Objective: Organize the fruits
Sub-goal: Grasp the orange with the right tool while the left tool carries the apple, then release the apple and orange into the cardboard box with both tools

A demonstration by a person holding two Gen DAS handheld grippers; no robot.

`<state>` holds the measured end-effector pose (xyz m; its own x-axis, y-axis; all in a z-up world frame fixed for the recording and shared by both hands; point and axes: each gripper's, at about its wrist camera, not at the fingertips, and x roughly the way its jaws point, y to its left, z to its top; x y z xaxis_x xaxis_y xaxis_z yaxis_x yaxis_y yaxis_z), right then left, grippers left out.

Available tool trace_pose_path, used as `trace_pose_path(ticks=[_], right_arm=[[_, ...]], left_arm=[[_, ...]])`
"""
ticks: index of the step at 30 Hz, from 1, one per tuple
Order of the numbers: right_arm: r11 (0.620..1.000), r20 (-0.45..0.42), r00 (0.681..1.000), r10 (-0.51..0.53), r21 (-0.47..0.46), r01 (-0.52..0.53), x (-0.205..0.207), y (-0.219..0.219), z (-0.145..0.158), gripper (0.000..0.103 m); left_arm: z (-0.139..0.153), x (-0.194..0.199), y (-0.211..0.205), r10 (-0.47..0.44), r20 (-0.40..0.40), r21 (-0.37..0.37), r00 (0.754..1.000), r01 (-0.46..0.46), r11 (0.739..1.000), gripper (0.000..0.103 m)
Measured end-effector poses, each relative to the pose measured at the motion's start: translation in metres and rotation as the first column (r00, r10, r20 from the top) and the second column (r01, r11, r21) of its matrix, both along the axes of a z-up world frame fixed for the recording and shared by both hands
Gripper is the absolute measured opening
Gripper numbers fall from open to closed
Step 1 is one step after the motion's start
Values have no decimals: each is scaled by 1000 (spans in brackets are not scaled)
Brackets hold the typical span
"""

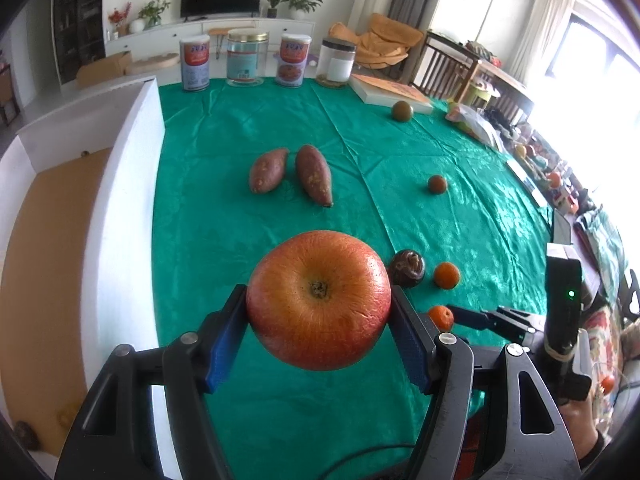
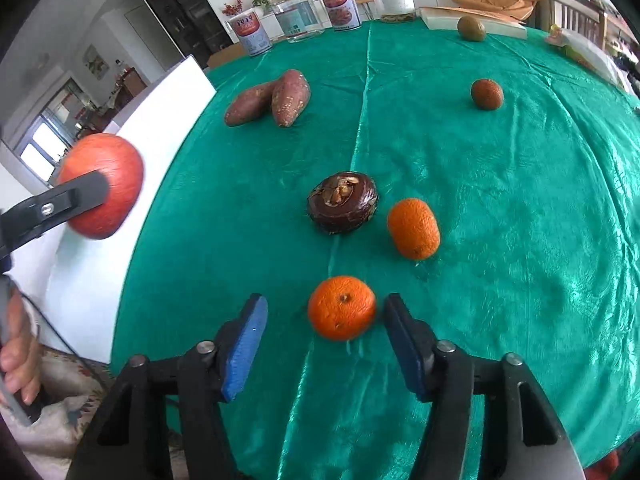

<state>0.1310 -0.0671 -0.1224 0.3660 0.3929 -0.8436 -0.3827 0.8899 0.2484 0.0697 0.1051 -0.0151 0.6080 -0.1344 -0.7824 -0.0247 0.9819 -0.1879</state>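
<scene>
My left gripper [image 1: 319,304] is shut on a red apple [image 1: 318,300] and holds it above the green tablecloth, next to the white box [image 1: 120,184]; the apple also shows in the right wrist view [image 2: 105,184]. My right gripper [image 2: 325,322] is open, its blue pads on either side of a small orange [image 2: 342,307] that rests on the cloth. Another orange [image 2: 413,228] and a dark brown round fruit [image 2: 342,202] lie just beyond it. Two sweet potatoes [image 1: 291,173] lie mid-table.
A brownish orange [image 2: 487,94] and a green fruit [image 2: 471,28] lie farther right. Tins and jars [image 1: 248,58] line the far table edge beside a flat white box [image 1: 390,94]. The white box on the left has a brown floor [image 1: 44,248].
</scene>
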Motion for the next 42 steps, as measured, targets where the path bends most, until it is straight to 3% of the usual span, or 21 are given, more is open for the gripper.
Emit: trace_pose_path(ticks=[1,4,7,11,14,17,20,24,27,29,33,36,38,42], right_arm=[[1000,-11,1000,-5,0,5,1,-2,-1,31],[998,-29,999,-27,47,28,-3,-10,9,31],[989,-41,999,30,146,-24,-11,-5,45,31],[949,24,979,203,243,-203,-20,51,110,31],[890,56,924,379,250,-380,-36,123,134,31],[831,58,853,519,199,-520,-57,199,131,31],[782,27,791,611,137,-609,-69,258,114,31],[755,-20,755,656,44,-655,-75,299,87,31],[756,-31,755,655,13,-654,-73,308,78,33],[766,-34,765,643,27,-643,-69,306,78,51],[798,-3,799,601,55,-600,-62,287,86,55],[829,64,831,553,58,-557,-59,252,98,63],[857,118,855,505,53,-513,-65,214,105,79],[924,181,913,365,50,-379,-64,139,104,90]], left_arm=[[3,-5,2,-3,3,3,1000,3,1000,70],[21,-25,18,-15,6,-57,1000,16,998,70],[57,-50,49,-7,42,-111,999,12,994,70],[90,-80,111,138,99,-34,985,-136,990,70],[68,-88,161,293,37,53,955,-294,954,70],[20,-90,202,402,-86,83,912,-395,915,70],[-21,-91,222,427,-181,75,886,-421,904,70],[-46,-96,234,455,-243,66,857,-453,889,70],[-54,-99,238,473,-258,74,842,-471,879,70],[-55,-100,239,481,-260,79,838,-478,875,71],[-36,-98,230,484,-182,107,856,-472,875,75],[-14,-94,213,460,-104,105,882,-450,887,81],[3,-91,195,429,-41,97,902,-424,900,85],[27,-78,140,302,46,52,952,-305,951,86]])
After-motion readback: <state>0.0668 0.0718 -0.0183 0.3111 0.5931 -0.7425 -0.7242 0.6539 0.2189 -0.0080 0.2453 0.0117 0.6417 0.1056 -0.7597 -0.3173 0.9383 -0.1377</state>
